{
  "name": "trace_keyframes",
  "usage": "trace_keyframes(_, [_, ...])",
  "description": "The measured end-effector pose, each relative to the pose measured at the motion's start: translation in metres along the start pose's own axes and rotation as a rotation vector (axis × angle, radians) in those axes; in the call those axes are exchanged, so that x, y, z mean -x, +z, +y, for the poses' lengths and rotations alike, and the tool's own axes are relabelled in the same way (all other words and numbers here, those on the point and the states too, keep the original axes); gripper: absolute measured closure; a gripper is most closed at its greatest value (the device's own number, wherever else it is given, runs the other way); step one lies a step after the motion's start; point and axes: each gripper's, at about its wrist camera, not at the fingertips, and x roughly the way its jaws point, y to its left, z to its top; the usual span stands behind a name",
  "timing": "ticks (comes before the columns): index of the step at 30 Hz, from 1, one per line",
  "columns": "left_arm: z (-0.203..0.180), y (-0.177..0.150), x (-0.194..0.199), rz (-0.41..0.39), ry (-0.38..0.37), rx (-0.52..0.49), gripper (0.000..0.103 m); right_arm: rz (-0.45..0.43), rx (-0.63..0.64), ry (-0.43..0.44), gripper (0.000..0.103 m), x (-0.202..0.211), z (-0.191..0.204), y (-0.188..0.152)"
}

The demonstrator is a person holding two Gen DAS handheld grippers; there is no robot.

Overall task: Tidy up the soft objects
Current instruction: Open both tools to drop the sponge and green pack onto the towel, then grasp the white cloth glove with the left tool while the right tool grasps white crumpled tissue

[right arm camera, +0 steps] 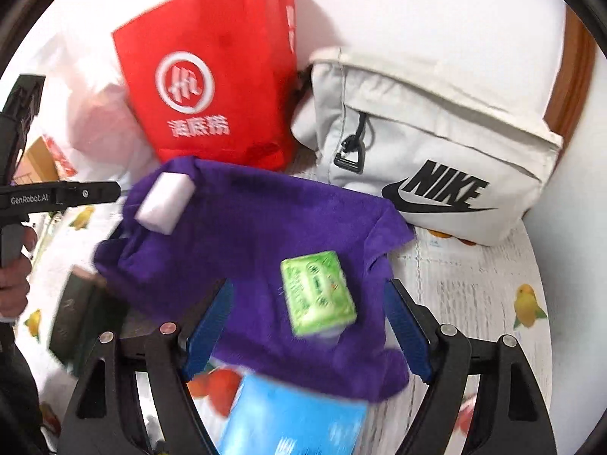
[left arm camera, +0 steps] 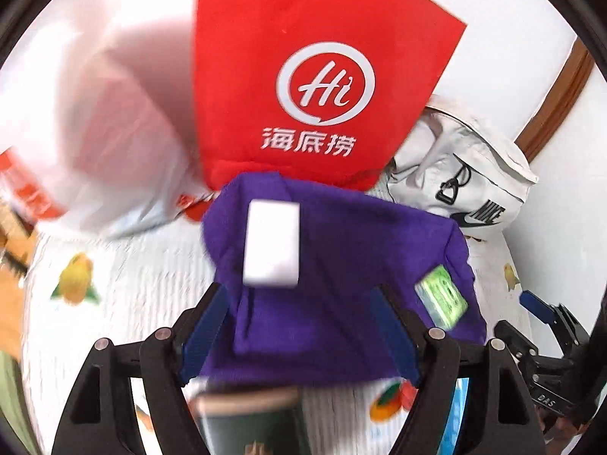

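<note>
Purple cloth (left arm camera: 341, 303) is being seen spread, rumpled, on the counter (left arm camera: 144, 284), which is being covered by a white ribbed sheet printed with fruit. Two small things are being carried on top of the cloth: a white block (left arm camera: 271, 242) near its far left corner and a green wrapped packet (right arm camera: 316, 294) toward its right side. A dark green box (right arm camera: 79, 318) is partly being hidden under the cloth's near left edge, and a blue packet (right arm camera: 299, 417) is being overlapped by its near edge.

The left tongs (left arm camera: 299, 326) are being held released, with the blue pads apart above the cloth and nothing being pinched between them. The right tongs (right arm camera: 307, 326) are likewise being held released over the cloth and the green packet, neither of which is being pressed by the pads. In the right wrist view, the left tongs' handle is being gripped by a hand (right arm camera: 15, 288) at the left edge.

Beyond the cloth, a red bag (right arm camera: 212, 91) with a white round logo is being stood against the wall, a white plastic bag (left arm camera: 114, 121) is being seen to its left, and a white Nike pouch (right arm camera: 428, 151) is being rested to its right, just beside the cloth's far right corner.
</note>
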Motion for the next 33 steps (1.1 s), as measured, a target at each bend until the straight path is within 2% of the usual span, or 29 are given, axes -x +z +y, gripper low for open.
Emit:
trace_keyframes(3, [-0.003, -0.022, 0.024, 0.014, 0.037, -0.025, 0.026, -0.025, -0.01, 0.004, 0.023, 0.027, 0.006, -0.012])
trace_keyframes(8, [0.004, -0.07, 0.058, 0.031, 0.04, -0.021, 0.026, -0.052, -0.008, 0.004, 0.023, 0.073, 0.021, -0.047])
trace_keyframes(14, [-0.001, -0.127, 0.076, 0.05, 0.021, -0.027, 0.026, -0.013, -0.032, 0.052, 0.023, 0.103, 0.034, -0.092])
trace_keyframes(17, [-0.006, -0.156, 0.083, 0.041, 0.038, -0.048, 0.026, 0.005, -0.032, 0.056, 0.023, 0.111, 0.04, -0.114])
trace_keyframes(23, [-0.005, -0.208, 0.07, 0.08, 0.035, -0.058, 0.026, 0.009, -0.023, 0.058, 0.023, 0.127, 0.047, -0.154])
trace_keyframes(29, [-0.005, -0.235, 0.042, 0.138, 0.001, -0.07, 0.026, 0.024, -0.056, 0.068, 0.023, 0.133, 0.046, -0.188])
trace_keyframes(33, [-0.009, -0.241, 0.022, 0.154, 0.059, -0.096, 0.026, 0.047, -0.056, 0.06, 0.023, 0.13, 0.046, -0.204])
